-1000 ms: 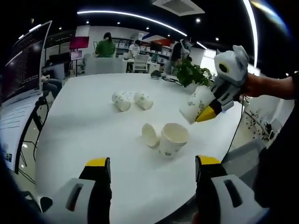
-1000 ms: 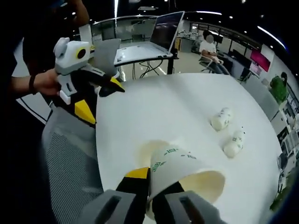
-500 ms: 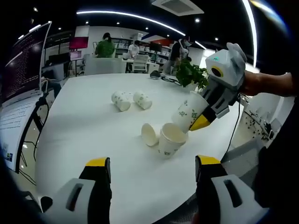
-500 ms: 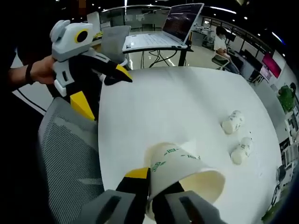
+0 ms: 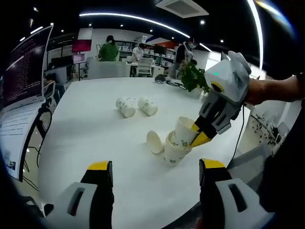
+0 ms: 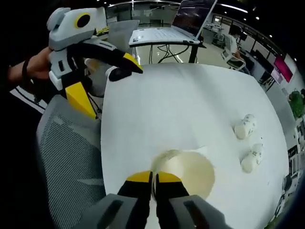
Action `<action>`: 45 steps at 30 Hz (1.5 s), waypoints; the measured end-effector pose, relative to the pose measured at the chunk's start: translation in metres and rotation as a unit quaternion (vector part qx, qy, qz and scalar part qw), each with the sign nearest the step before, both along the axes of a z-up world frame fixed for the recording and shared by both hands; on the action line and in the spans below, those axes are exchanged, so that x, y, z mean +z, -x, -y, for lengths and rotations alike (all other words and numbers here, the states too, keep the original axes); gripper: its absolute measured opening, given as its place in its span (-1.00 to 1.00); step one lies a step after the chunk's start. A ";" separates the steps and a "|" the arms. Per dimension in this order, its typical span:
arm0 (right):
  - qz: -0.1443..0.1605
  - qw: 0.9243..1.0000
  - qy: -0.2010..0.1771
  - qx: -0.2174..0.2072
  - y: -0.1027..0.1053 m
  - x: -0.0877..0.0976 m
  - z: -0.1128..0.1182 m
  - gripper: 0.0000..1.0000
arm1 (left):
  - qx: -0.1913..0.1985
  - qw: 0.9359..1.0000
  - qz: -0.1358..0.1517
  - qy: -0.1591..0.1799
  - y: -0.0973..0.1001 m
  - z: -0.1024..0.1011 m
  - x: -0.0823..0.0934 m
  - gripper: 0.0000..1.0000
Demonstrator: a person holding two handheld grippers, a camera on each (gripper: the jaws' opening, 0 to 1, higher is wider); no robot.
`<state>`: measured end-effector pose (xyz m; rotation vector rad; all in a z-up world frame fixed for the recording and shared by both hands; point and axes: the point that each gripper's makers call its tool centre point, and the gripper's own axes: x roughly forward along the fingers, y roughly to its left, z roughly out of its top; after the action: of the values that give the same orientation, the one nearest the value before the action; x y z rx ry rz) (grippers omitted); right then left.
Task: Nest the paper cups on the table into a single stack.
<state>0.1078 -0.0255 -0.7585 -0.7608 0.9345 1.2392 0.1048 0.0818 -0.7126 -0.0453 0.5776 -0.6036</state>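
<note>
In the left gripper view the left gripper (image 5: 153,179) hangs low and near, jaws spread wide with nothing between them, above the white table (image 5: 86,129). Just past it the right gripper (image 5: 199,135) pinches the rim of a cup (image 5: 183,131), and that cup now sits partly down inside the upright cup (image 5: 174,151); half a second ago it hung tilted above that rim, and a second ago it was off to the side in the air. So the first nesting looks nearly done, though the held cup still leans and is not yet fully seated. In the right gripper view the right gripper (image 6: 153,180) is closed on the cup rim (image 6: 188,169), looking down into its mouth, with the left gripper (image 6: 119,64) open at the table's near edge. Touching the upright cup's side lies a tipped cup (image 5: 154,141). Farther off, two more cups (image 5: 126,106) (image 5: 147,106) lie on their sides close together. Three remain to be stacked.
</note>
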 end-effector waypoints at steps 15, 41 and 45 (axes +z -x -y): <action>-0.007 1.000 0.006 0.020 0.002 -0.008 -0.002 -0.98 | 0.020 1.000 -0.004 0.002 -0.002 -0.010 -0.002 0.43; -0.018 1.000 -0.017 -0.002 -0.011 0.000 -0.008 -0.79 | 0.047 0.999 0.000 -0.005 0.000 -0.023 0.008 0.43; -0.014 0.999 -0.029 -0.015 -0.014 0.006 -0.005 -0.75 | 0.036 0.999 -0.005 -0.008 -0.003 -0.021 0.003 0.43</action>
<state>0.1222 -0.0205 -0.7527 -0.6835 0.9264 1.2486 0.1081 0.1029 -0.7100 -0.0538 0.5887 -0.5297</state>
